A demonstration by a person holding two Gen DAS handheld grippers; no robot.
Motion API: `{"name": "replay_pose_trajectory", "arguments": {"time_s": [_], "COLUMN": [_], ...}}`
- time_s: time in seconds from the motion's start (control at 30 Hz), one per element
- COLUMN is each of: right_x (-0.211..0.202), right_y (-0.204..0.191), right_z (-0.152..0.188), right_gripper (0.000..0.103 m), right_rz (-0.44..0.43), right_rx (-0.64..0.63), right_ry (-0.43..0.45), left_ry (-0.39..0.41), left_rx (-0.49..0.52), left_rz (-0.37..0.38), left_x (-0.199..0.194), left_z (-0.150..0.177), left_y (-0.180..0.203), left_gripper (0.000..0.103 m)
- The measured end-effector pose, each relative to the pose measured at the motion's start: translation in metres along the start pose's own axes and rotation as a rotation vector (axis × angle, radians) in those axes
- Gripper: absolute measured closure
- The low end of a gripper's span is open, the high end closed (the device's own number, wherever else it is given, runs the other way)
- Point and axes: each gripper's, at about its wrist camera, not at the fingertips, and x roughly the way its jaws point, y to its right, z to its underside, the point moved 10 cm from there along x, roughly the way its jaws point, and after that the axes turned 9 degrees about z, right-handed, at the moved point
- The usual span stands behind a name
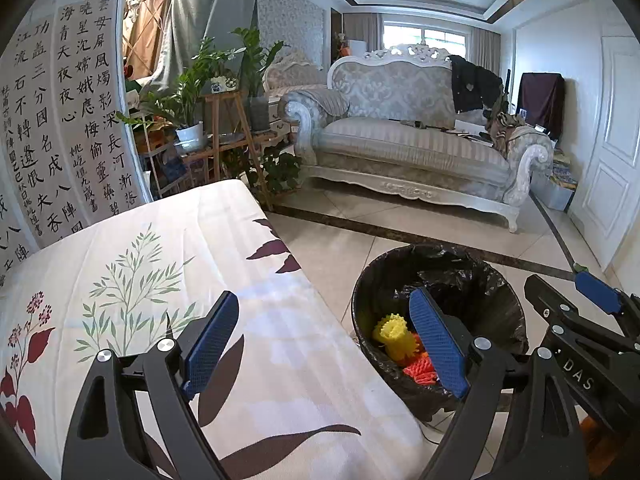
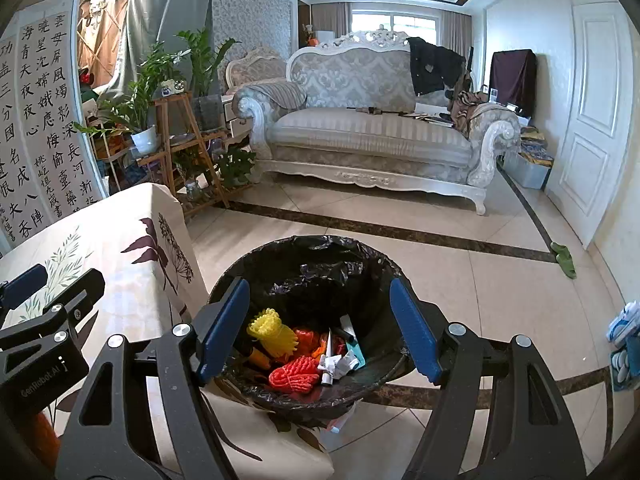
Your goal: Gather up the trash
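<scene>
- The trash bin point(image 2: 312, 320), lined with a black bag point(image 2: 320, 268), stands on the tiled floor point(image 2: 460, 280) just beside the corner of the table point(image 1: 160, 280). I think it is there so that waste needs only a short way from the tabletop.
- The trash already lies at the bin's bottom: a yellow foam net point(image 2: 272, 334), an orange foam net point(image 2: 292, 376) at about 5 o'clock from it, and crumpled white paper point(image 2: 336, 364) at 3 o'clock.
- The right gripper point(image 2: 320, 332) hangs above the bin mouth, jaws wide and empty, which suits a drop that is finished.
- The left gripper point(image 1: 324, 344) is also wide and empty, half over the floral tablecloth point(image 1: 280, 360), with the bin at its 2 o'clock.
- No trash shows on the visible cloth, so the task seems near its end.
</scene>
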Motion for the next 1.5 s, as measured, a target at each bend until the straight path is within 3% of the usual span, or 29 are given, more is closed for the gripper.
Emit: {"name": "replay_pose_trajectory", "arguments": {"time_s": [1.5], "right_x": [0.0001], "right_y": [-0.0017], "right_z": [-0.0006], "right_gripper": [0.032], "right_rz": [0.002], "right_rx": [-0.002], "right_ry": [-0.001], "left_ry": [-0.003], "left_rx": [-0.023], "left_rz": [0.007], "left_x": [0.0001], "left_z": [-0.0029], "left_y": [-0.0070], "left_gripper": [0.018]}}
